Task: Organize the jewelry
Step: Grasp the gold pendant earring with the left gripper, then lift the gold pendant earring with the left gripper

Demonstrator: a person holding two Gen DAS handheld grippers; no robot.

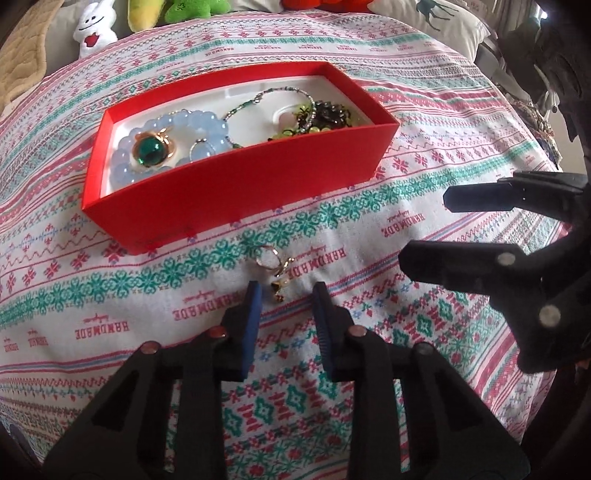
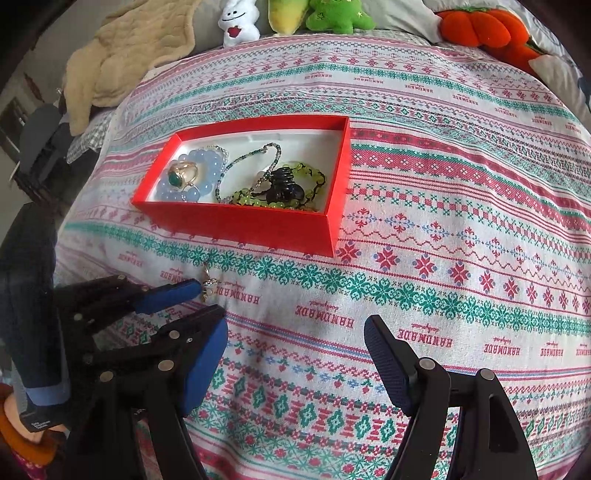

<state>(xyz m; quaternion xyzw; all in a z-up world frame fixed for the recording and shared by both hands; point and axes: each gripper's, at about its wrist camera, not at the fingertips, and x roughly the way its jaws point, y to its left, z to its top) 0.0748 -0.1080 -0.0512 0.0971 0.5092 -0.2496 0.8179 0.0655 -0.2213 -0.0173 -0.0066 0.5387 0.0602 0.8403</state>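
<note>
A small gold earring (image 1: 275, 271) lies on the patterned bedspread (image 1: 424, 122), just in front of the red box (image 1: 236, 188): a thin gold hoop or hook at its far end, a little dangling piece with a dark bead at its near end. Its long axis runs roughly away from the left wrist camera, hoop end pointing toward the box, dangle end toward the left gripper (image 1: 287, 295). One loose piece is visible on the cloth; whether it is one earring or a tangled pair cannot be told. The single box has a white lining and holds one pale blue bead bracelet (image 1: 207, 127), one gold ring with a green stone (image 1: 150, 149) resting on that bracelet, one thin beaded chain (image 2: 251, 162), one yellow-green bead strand (image 2: 295, 171) and one dark hair clip (image 2: 284, 188). The left gripper's blue pads stand narrowly apart on either side of the earring's near end, not yet pressing it as far as the left wrist view shows. The right gripper (image 2: 295, 354) is spread wide over bare cloth, well apart from the earring. Four plush toys line the far edge of the bed: white (image 2: 238, 22), yellow (image 2: 286, 14), green (image 2: 338, 14), orange (image 2: 480, 27).
</note>
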